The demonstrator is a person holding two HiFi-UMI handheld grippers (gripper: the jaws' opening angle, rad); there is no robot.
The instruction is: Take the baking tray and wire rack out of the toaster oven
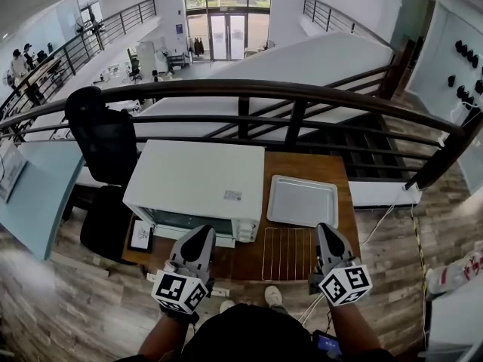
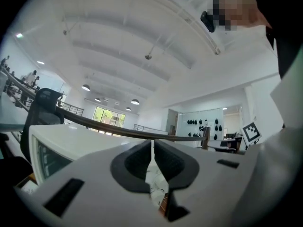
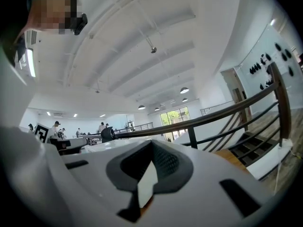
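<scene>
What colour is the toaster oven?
White: the toaster oven shows best in the head view.

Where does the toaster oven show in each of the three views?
Head view: toaster oven, just left of centre.
Left gripper view: lower left, its glass door visible.
Right gripper view: thin white strip left of centre, likely its top.
Shared landmark: the dark railing behind it.

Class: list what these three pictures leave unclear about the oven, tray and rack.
- Toaster oven interior: the head view sees mostly its top, and the front is foreshortened.
- Wire rack near right corner: in the head view, the right gripper covers it.
- Baking tray: not seen in either gripper view.
- Oven-top label: too small to read.
</scene>
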